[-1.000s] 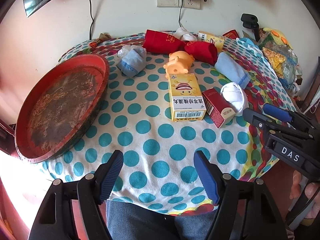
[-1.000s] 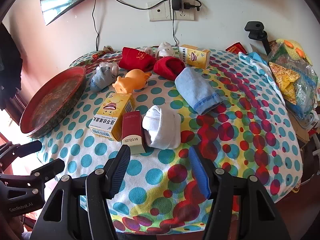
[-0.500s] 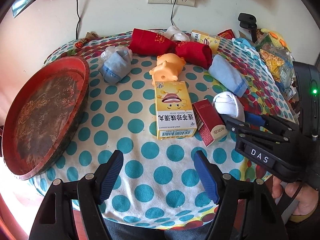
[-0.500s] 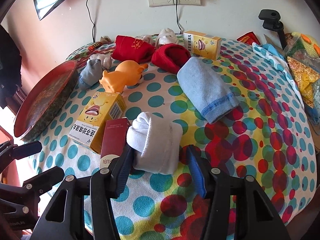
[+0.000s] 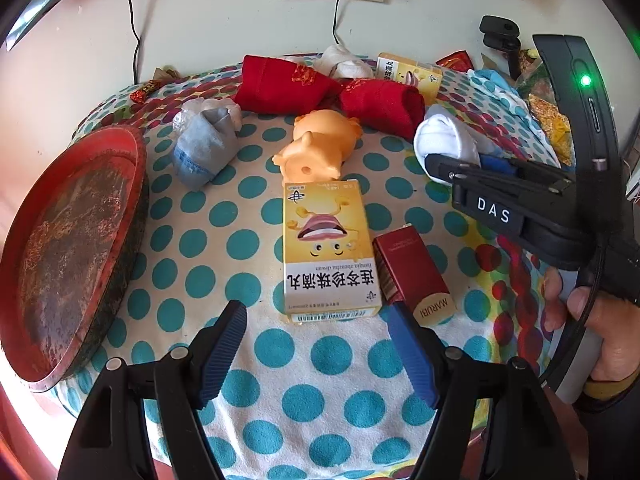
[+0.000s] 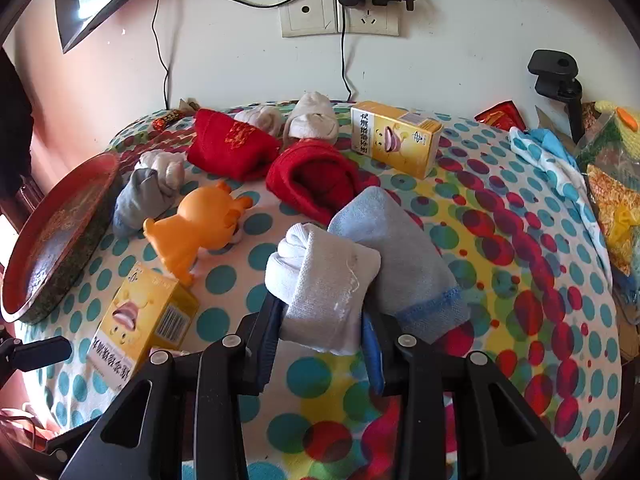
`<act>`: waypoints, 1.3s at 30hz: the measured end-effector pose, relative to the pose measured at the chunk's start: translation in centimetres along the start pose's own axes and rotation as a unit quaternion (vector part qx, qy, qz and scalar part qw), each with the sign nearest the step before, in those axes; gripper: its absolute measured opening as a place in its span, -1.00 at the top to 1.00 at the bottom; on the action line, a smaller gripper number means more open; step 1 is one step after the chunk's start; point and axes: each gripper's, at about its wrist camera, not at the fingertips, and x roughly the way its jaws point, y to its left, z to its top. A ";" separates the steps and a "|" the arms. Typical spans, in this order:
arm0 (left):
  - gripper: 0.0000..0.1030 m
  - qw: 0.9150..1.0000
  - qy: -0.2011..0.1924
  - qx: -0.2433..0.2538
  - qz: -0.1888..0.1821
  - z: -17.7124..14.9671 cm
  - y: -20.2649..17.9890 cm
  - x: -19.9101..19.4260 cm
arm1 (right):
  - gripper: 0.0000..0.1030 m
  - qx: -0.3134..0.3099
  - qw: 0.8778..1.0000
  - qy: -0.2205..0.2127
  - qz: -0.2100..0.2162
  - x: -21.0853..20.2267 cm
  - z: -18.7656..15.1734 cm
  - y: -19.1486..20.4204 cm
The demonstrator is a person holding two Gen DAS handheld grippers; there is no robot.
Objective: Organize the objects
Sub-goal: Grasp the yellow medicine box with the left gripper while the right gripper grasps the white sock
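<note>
The right gripper (image 6: 322, 340) is closing its jaws on the rolled white sock (image 6: 324, 280), which lies between them on the dotted cloth, touching the blue sock (image 6: 404, 252). The pads already press its sides (probably to lift it away for sorting). The left gripper (image 5: 316, 354) hangs wide open and empty before the yellow box (image 5: 326, 248), perhaps ready for it.

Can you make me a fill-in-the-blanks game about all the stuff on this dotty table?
1. The right tool is closing on a rolled ____ sock.
2. The orange toy pig lies just beyond a ____ medicine box.
3. The round red tray holds ____ of the table's items.
4. The left tool has ____ between its pads.

Missing words: white; yellow; none; nothing
</note>
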 end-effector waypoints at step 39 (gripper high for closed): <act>-0.02 0.998 -0.045 0.007 0.048 1.7 5.0 -0.9 | 0.32 -0.043 0.998 0.017 -0.031 4.6 3.0 -0.2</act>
